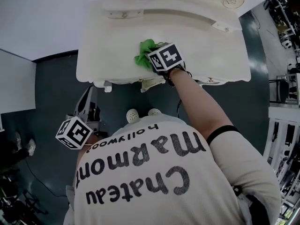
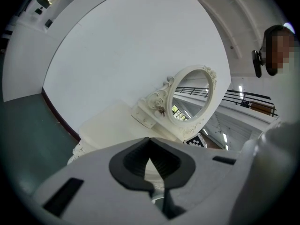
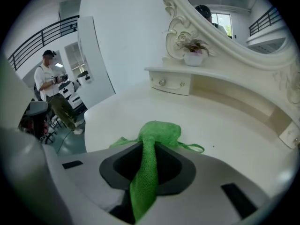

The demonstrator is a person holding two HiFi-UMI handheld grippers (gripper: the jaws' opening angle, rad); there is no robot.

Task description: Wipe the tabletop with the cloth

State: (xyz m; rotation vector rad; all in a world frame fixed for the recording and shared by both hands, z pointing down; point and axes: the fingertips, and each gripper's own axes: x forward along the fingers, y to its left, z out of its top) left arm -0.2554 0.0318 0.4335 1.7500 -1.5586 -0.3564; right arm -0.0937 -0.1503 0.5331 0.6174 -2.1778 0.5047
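Note:
A green cloth [image 1: 143,53] lies bunched on the cream tabletop [image 1: 201,41] near its front edge. My right gripper [image 1: 152,58] reaches over that edge, tilted down. In the right gripper view the jaws of the right gripper [image 3: 149,146] are shut on a strip of the cloth [image 3: 159,130], whose bunched end rests on the tabletop [image 3: 225,130] just ahead. My left gripper [image 1: 86,96] hangs low at the left, off the table and over the floor. In the left gripper view the left gripper [image 2: 150,142] has its tips together with nothing between them.
An oval mirror [image 2: 192,97] in an ornate frame stands at the table's back, with a small drawer shelf [image 3: 171,81] and a potted plant [image 3: 193,57] beside it. Dark floor [image 1: 56,88] surrounds the table. A second person [image 3: 49,86] stands far off to the left.

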